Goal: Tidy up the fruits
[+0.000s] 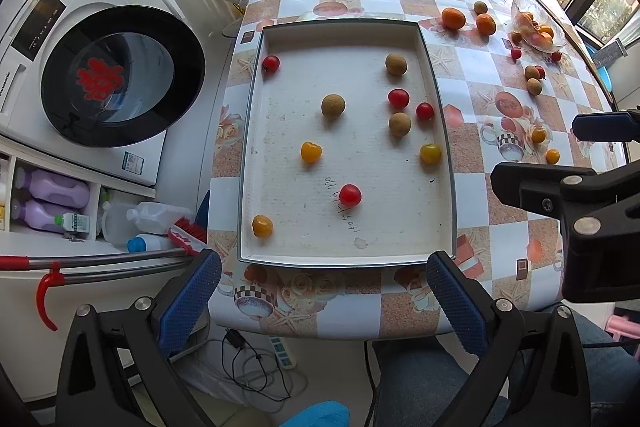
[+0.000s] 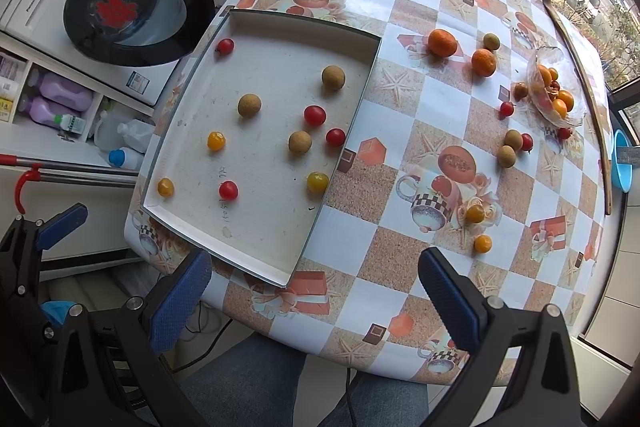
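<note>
A white tray (image 1: 348,39) (image 2: 260,263) lies on the patterned table and holds several small fruits: red tomatoes (image 1: 350,195), yellow tomatoes (image 1: 311,151) and brown longans (image 1: 333,105). Two oranges (image 2: 442,42), more longans (image 2: 506,155), tomatoes and two small yellow fruits (image 2: 483,243) lie loose on the table to the right. A glass bowl (image 2: 554,93) with fruit stands at the far right. My left gripper (image 1: 322,289) is open and empty at the tray's near edge. My right gripper (image 2: 316,291) is open and empty over the near table edge.
A washing machine (image 1: 100,75) with a round black door stands left of the table. Bottles and a red brush (image 1: 188,233) sit on a low shelf below it. A blue basin (image 2: 624,167) is at the far right. Cables and a power strip (image 1: 282,349) lie on the floor.
</note>
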`<state>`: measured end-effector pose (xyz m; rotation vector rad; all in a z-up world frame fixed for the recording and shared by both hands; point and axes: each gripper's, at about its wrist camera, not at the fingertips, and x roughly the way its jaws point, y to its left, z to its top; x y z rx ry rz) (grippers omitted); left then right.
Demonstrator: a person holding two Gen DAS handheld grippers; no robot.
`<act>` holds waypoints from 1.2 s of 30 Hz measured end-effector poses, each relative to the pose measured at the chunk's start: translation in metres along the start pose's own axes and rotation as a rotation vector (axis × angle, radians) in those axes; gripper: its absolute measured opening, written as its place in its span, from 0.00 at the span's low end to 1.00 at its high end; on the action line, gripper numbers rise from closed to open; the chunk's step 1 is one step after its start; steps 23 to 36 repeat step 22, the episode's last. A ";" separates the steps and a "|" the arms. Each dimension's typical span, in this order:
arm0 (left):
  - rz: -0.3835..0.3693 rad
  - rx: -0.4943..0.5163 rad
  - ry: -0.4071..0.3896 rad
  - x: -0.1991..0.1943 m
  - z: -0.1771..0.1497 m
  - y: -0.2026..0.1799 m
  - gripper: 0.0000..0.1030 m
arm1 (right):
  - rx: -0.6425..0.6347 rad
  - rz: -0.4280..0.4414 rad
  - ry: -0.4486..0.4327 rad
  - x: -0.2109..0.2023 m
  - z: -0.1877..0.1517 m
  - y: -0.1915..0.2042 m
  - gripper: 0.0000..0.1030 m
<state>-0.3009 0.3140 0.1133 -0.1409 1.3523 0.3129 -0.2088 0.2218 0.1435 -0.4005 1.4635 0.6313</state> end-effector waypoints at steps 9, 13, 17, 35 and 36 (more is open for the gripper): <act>0.000 0.000 0.000 0.000 0.000 -0.001 1.00 | -0.012 -0.011 -0.009 -0.001 0.001 0.002 1.00; -0.001 0.004 0.005 0.002 -0.001 -0.002 1.00 | -0.019 -0.014 -0.011 -0.001 0.001 0.003 1.00; 0.002 0.008 0.006 0.004 -0.002 -0.003 1.00 | -0.020 -0.015 -0.011 0.000 0.000 0.004 1.00; 0.004 0.002 -0.029 0.003 -0.001 0.001 1.00 | -0.023 -0.016 -0.010 0.001 -0.002 0.004 1.00; 0.004 0.002 -0.029 0.003 -0.001 0.001 1.00 | -0.023 -0.016 -0.010 0.001 -0.002 0.004 1.00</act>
